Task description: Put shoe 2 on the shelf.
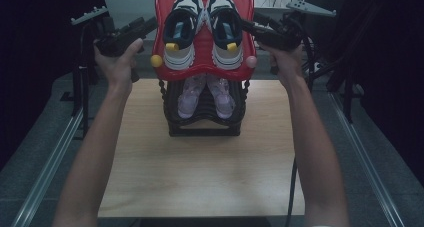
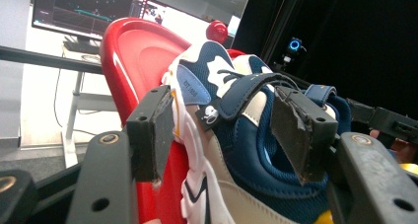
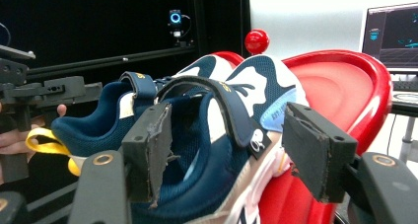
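Two blue and white shoes up on the red top shelf (image 1: 160, 42) of a black shoe rack (image 1: 202, 127), side by side, heels toward the person, rack standing at the far end of the tabletop (image 1: 200, 177). Left shoe (image 1: 181, 29) with a yellow pull loop (image 1: 172, 46) at the heel, right shoe (image 1: 225, 29) with one too. Small pink shoes (image 1: 205, 94) down on the lower shelf, not part of this job. Left claw (image 1: 150, 23) up beside the left shoe, jaws apart, one pad out by the red rim and the other over the blue strap (image 2: 246, 93), nothing clamped yet. Right claw (image 1: 248, 24) the same on the other side, jaws apart around the right shoe's strap (image 3: 222, 105) and side, holding nothing. Probably light, these shoes, easy to lift. Soft mesh on top, so likely to squash in a pinch. Stiffer at the thick white sole and at the heel. Strap arching up and loose, likely to bend or pull open if grabbed alone. Best to pinch the padded collar wall near the heel, or the side just above the sole. Smooth red shelf, tilted, so a nudged shoe could slide down
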Action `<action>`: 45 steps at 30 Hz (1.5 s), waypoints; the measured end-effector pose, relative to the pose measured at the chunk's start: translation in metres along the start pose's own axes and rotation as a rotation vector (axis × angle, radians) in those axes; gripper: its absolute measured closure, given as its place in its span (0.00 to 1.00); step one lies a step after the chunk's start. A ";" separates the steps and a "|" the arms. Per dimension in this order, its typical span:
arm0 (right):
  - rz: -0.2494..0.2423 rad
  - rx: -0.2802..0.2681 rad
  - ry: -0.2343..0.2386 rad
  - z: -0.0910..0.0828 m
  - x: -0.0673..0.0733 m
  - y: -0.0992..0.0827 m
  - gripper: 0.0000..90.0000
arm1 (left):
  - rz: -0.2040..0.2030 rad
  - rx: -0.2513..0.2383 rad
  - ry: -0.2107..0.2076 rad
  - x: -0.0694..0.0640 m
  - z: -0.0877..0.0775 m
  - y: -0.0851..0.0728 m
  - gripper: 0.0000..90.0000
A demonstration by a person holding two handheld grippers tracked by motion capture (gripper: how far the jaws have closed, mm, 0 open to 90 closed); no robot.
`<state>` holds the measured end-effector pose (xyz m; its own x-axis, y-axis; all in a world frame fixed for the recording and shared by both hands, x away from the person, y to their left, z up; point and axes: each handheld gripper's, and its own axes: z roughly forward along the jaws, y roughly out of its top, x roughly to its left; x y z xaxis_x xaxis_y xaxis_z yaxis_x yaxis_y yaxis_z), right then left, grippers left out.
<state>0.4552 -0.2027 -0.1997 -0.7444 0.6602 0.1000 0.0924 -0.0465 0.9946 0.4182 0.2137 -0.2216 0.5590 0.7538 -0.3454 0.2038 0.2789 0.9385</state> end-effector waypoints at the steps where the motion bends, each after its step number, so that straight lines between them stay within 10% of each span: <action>1: 0.008 -0.008 0.001 -0.003 0.000 -0.001 0.40 | -0.004 -0.001 0.001 0.001 -0.002 -0.001 0.47; 18: 0.065 -0.074 -0.024 -0.043 -0.014 -0.030 0.42 | -0.030 -0.014 -0.002 0.017 -0.040 -0.017 0.47; 45: 0.114 -0.052 -0.052 -0.074 -0.029 -0.101 0.42 | -0.044 0.073 0.014 0.041 -0.057 -0.091 0.49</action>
<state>0.4187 -0.2728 -0.3014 -0.6957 0.6862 0.2125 0.1392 -0.1615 0.9770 0.3772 0.2532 -0.3211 0.5368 0.7504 -0.3857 0.2859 0.2683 0.9199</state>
